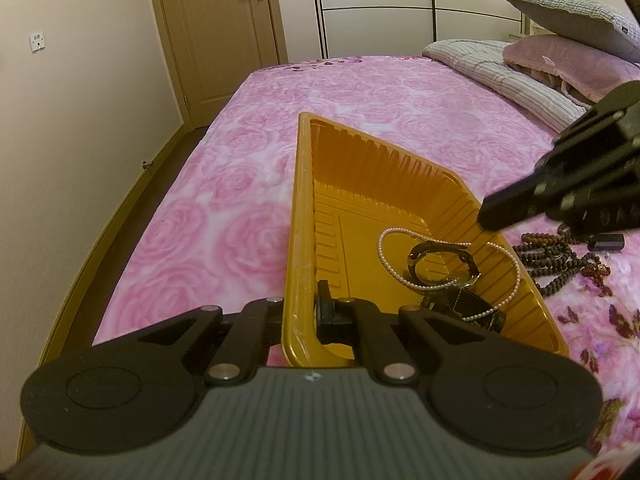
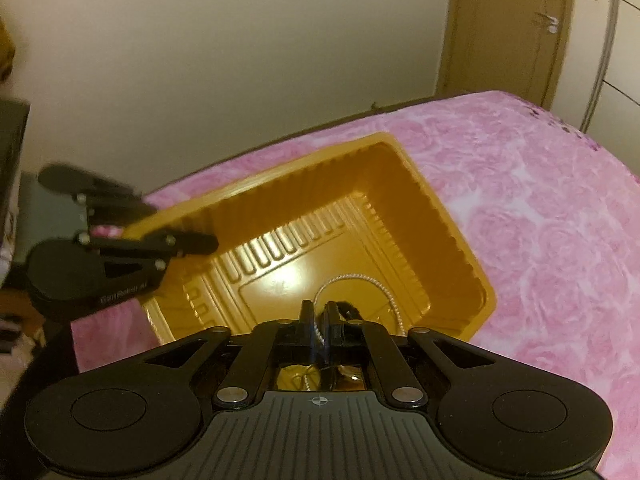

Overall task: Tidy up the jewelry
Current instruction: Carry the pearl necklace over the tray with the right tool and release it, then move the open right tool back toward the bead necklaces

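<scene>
With the left gripper (image 1: 310,312) clamped on the tray (image 1: 304,208) wall, keep the right gripper (image 2: 319,322), closed on the pearl necklace (image 2: 352,278), low before release.

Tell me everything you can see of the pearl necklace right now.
The pearl necklace is a thin strand of small, pale, pearl-like beads, lying in loose loops on the floor of the gold plastic tray on the bed. It drapes over the dark watch beside it. In the right wrist view, a short stretch runs up between the closed fingers of the right gripper, which is shut on it. No clasp is visible.
</scene>
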Demonstrator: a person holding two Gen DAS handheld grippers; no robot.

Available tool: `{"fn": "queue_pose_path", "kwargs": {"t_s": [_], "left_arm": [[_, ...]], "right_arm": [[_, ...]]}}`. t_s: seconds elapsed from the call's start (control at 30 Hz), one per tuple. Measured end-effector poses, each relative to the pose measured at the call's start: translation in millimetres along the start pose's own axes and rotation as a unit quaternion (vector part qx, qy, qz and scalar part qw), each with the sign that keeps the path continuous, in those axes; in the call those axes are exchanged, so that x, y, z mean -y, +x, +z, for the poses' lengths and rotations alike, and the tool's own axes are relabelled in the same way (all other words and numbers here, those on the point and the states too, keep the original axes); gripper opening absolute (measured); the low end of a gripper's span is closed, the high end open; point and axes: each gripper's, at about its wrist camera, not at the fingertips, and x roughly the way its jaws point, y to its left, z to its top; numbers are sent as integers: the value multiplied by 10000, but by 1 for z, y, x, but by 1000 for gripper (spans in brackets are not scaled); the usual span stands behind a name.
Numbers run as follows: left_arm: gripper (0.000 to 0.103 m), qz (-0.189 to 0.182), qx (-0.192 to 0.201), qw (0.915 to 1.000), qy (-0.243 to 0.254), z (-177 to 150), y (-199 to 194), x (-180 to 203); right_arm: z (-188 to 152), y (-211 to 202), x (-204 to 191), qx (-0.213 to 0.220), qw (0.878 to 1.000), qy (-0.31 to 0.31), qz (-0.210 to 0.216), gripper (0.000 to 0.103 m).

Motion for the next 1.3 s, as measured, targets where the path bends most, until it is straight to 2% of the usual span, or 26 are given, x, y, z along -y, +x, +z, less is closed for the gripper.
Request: {"fn": "queue_pose_path", "kwargs": {"t_s": [0.13, 0.27, 0.33, 0.37, 0.53, 0.67, 0.77, 1.03, 1.13, 1.3], "left_arm": [[4, -4, 3, 10000, -7, 0, 0, 0], [4, -6, 3, 10000, -10, 0, 0, 0], [4, -6, 5, 10000, -13, 0, 0, 0], [4, -7, 5, 10000, -21, 0, 0, 0], [4, 1, 3, 10000, -48, -1, 0, 0], [4, 10, -5, 10000, -60, -2, 0, 0], [4, 14, -29, 10000, -63, -2, 1, -1], [4, 46, -63, 10000, -60, -1, 2, 0], [4, 57, -69, 9999, -50, -2, 3, 0], [4, 64, -73, 9999, -32, -2, 3, 1]], "right_arm": [[-7, -26, 20, 349, 9974, 607, -163, 6], [-42, -57, 46, 574, 9869, 1368, -637, 15], [-70, -72, 60, 629, 9765, 1815, -975, 31], [-83, -78, 66, 632, 9710, 2001, -1145, 34], [-154, -100, 84, 426, 9407, 2637, -2093, 35], [-194, -102, 88, 232, 9256, 2926, -2390, 35], [-206, -94, 84, 214, 9274, 2920, -2327, 35], [-206, -63, 89, 428, 9402, 2656, -2089, 35], [-203, -54, 93, 422, 9407, 2732, -1964, 35], [-205, -44, 98, 345, 9418, 2678, -2004, 35]]}}
